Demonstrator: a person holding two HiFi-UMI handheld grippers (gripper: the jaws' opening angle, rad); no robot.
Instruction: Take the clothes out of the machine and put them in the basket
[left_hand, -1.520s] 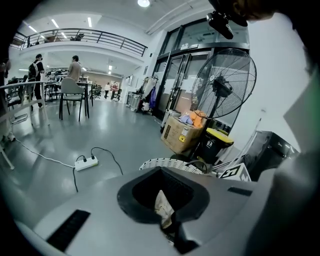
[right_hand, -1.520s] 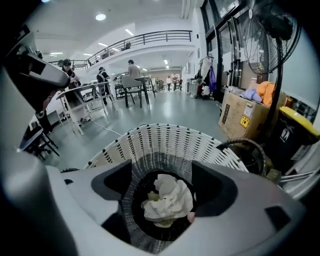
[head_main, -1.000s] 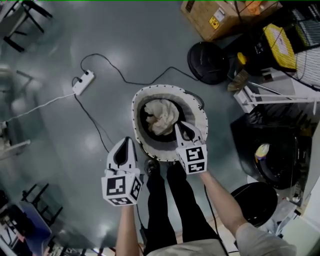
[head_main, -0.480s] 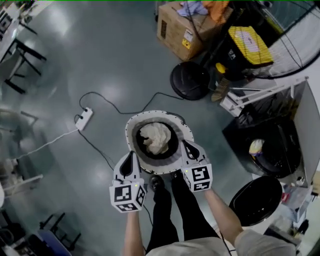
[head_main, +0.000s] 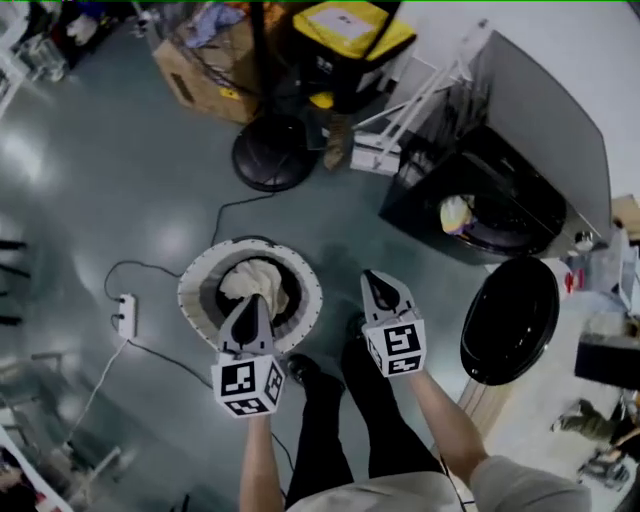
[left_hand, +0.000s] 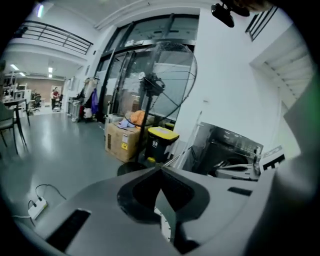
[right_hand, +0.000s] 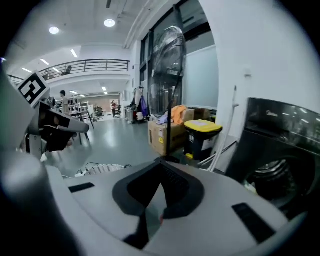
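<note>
A white round basket (head_main: 195, 288) stands on the floor with a cream garment (head_main: 255, 278) in it. My left gripper (head_main: 252, 298) hangs over the basket's near rim, shut and empty; its jaws meet at the tip (left_hand: 161, 169). To the right of the basket my right gripper (head_main: 375, 276) is over bare floor, shut with nothing in it (right_hand: 161, 161). The dark washing machine (head_main: 520, 190) stands at the upper right with its round door (head_main: 510, 320) swung open. A yellowish piece of clothing (head_main: 457, 212) lies in the drum. The machine (right_hand: 280, 160) also shows at the right gripper view's right.
A standing fan's round base (head_main: 270, 152), a cardboard box (head_main: 205, 65) and a yellow-lidded bin (head_main: 350, 25) stand behind the basket. A power strip (head_main: 125, 315) with its cable lies on the floor to the left. The person's legs (head_main: 340, 420) are below the grippers.
The view has swung to the right, which brings the machine in. Both grippers have risen and moved right; the right one has left the basket's rim and now hangs over the floor.
</note>
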